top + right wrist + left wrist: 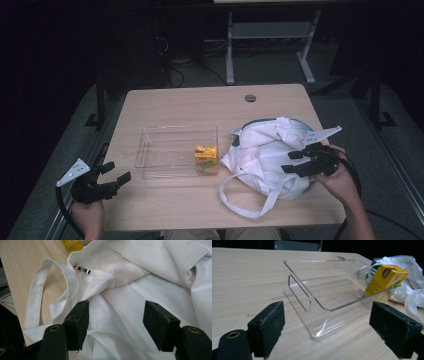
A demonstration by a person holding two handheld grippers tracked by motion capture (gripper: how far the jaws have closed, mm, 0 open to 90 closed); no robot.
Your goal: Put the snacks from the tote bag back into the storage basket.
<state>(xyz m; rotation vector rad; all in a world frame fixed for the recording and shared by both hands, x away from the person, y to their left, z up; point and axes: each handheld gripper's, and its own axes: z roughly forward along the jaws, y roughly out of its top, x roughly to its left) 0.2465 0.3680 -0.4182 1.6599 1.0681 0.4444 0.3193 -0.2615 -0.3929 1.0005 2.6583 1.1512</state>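
standing in clear bin [150, 150], yellow juice carton [206, 159], beside white bag [265, 150]

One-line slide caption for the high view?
Right gripper open over white bag; yellow carton in clear tray.

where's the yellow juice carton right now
In the high view the yellow juice carton stands in the near right corner of the clear plastic bin, mid-table, just left of the white cloth bag.

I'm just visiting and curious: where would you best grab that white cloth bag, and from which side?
Probably the strap of the bag. It lies as an open loop on the table toward the person's edge, clear of the crumpled body, so jaws could close across its flat band from that near side. The right gripper hovers open over loose folds, a less sure hold.
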